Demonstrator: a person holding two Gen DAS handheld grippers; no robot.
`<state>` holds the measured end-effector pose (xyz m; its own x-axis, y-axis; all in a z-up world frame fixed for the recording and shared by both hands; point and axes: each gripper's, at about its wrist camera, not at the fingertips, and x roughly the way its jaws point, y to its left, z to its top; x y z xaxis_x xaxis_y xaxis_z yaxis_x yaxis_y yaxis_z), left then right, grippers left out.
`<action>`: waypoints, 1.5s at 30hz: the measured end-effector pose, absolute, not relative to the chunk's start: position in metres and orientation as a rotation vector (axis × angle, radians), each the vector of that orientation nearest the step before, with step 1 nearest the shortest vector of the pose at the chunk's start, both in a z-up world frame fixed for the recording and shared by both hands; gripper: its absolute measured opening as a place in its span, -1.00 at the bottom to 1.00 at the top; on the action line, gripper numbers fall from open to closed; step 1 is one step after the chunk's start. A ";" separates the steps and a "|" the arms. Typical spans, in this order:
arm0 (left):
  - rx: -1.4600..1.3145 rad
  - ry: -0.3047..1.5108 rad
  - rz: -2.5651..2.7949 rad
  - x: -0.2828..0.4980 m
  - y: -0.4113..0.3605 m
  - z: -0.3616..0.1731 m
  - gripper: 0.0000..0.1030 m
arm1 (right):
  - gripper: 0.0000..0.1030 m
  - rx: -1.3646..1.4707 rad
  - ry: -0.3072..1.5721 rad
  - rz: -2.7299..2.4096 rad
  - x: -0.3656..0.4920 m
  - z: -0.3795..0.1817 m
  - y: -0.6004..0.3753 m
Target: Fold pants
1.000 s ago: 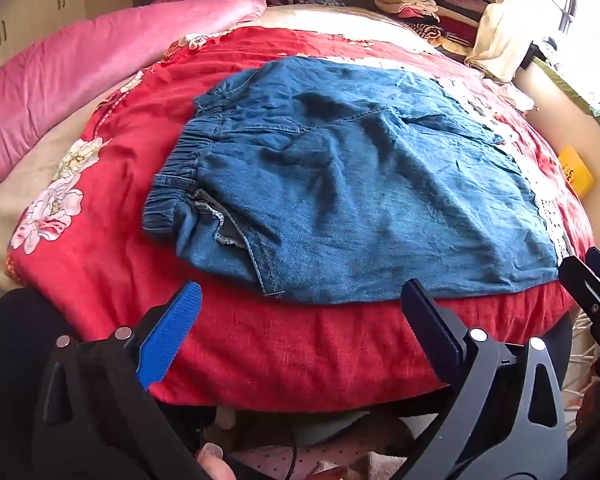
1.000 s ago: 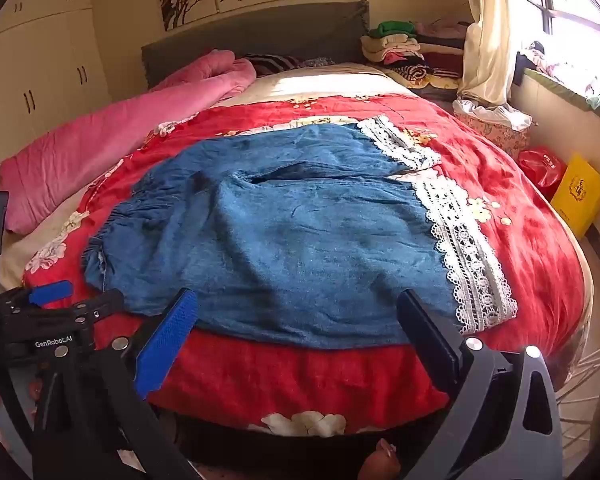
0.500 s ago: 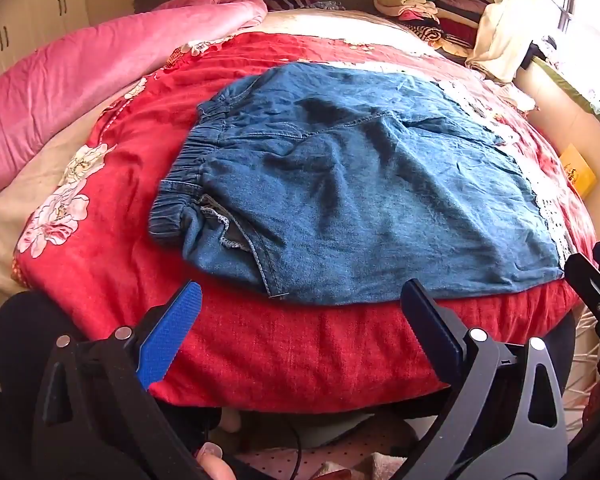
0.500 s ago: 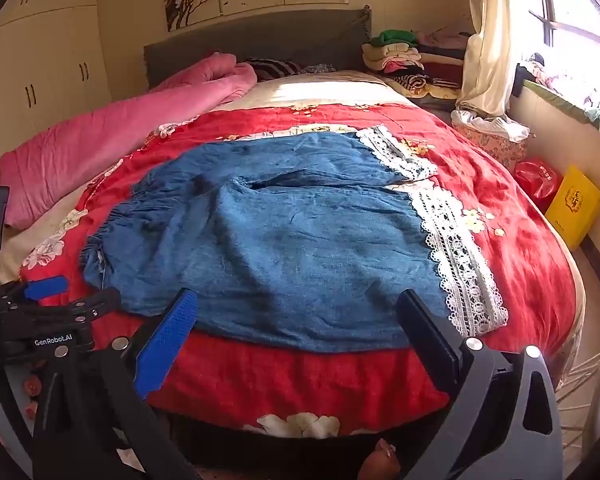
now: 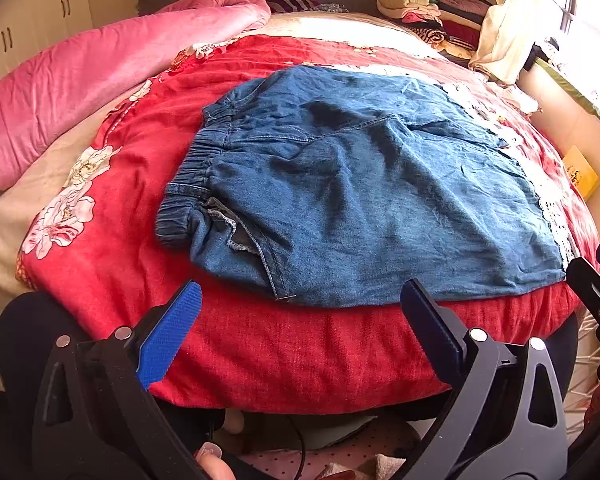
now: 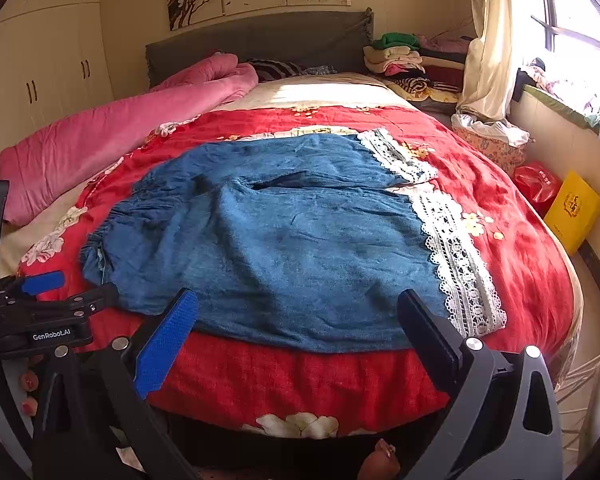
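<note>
Bed: red quilt (image 6: 500, 184) is spread under denim pants (image 6: 280, 240).
Axis: waistband left, lace hems right.
Fingers: left gripper (image 5: 300, 308) and right gripper (image 6: 298, 316) are held released, near edge.

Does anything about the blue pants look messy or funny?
A little. On the denim pants, the pocket lining pokes out below the elastic waistband. Otherwise they lie flat on the red bedspread.

I read "GenRobot.AI" in white on the left gripper (image 6: 44, 284) body (right wrist view); yellow box (image 6: 574, 210) emblem illegible.
</note>
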<state>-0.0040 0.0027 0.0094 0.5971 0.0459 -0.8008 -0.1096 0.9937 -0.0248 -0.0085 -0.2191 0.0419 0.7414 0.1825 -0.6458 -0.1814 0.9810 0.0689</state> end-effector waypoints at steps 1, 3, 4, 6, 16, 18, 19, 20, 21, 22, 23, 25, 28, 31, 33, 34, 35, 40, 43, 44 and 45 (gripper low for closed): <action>-0.075 0.929 0.092 -0.004 0.003 0.010 0.82 | 0.92 0.002 0.708 0.199 -0.008 0.042 -0.219; -0.076 0.928 0.094 -0.004 0.003 0.009 0.82 | 0.92 0.003 0.709 0.201 -0.008 0.042 -0.219; -0.075 0.928 0.095 -0.004 0.003 0.009 0.82 | 0.92 0.005 0.711 0.199 -0.008 0.042 -0.219; -0.075 0.927 0.095 -0.004 0.004 0.009 0.82 | 0.92 0.005 0.712 0.201 -0.008 0.042 -0.219; -0.074 0.924 0.098 -0.004 0.004 0.010 0.82 | 0.92 0.004 0.711 0.200 -0.009 0.041 -0.219; -0.076 0.922 0.100 -0.004 0.005 0.011 0.82 | 0.92 0.004 0.709 0.200 -0.009 0.041 -0.220; -0.076 0.922 0.100 -0.004 0.005 0.011 0.82 | 0.92 0.004 0.710 0.199 -0.009 0.041 -0.220; -0.076 0.921 0.100 -0.004 0.005 0.011 0.82 | 0.92 0.003 0.709 0.199 -0.009 0.041 -0.220; -0.075 0.920 0.100 -0.004 0.005 0.011 0.82 | 0.92 0.004 0.709 0.202 -0.009 0.041 -0.220; -0.074 0.920 0.101 -0.005 0.005 0.011 0.82 | 0.92 0.003 0.709 0.200 -0.009 0.041 -0.220; -0.073 0.920 0.101 -0.005 0.005 0.011 0.82 | 0.92 0.002 0.710 0.200 -0.009 0.041 -0.220; -0.074 0.919 0.102 -0.005 0.005 0.011 0.82 | 0.92 0.003 0.711 0.200 -0.009 0.041 -0.220; -0.074 0.918 0.103 -0.005 0.005 0.011 0.82 | 0.92 0.002 0.710 0.199 -0.010 0.041 -0.220; -0.073 0.917 0.105 -0.004 0.006 0.011 0.82 | 0.92 0.001 0.707 0.198 -0.010 0.040 -0.219; -0.074 0.916 0.103 -0.005 0.006 0.011 0.82 | 0.92 0.001 0.708 0.198 -0.010 0.040 -0.219; -0.072 0.916 0.106 -0.005 0.006 0.011 0.82 | 0.92 -0.001 0.710 0.197 -0.010 0.040 -0.219; -0.073 0.917 0.106 -0.005 0.006 0.011 0.82 | 0.92 -0.001 0.711 0.198 -0.010 0.040 -0.218; -0.072 0.915 0.107 -0.006 0.008 0.010 0.82 | 0.92 -0.003 0.713 0.200 -0.010 0.039 -0.217; -0.073 0.916 0.106 -0.006 0.007 0.010 0.82 | 0.92 -0.003 0.714 0.201 -0.009 0.039 -0.218; -0.073 0.916 0.108 -0.006 0.007 0.010 0.82 | 0.92 -0.002 0.717 0.202 -0.009 0.039 -0.218; -0.072 0.916 0.107 -0.006 0.007 0.010 0.82 | 0.92 -0.002 0.719 0.200 -0.008 0.038 -0.218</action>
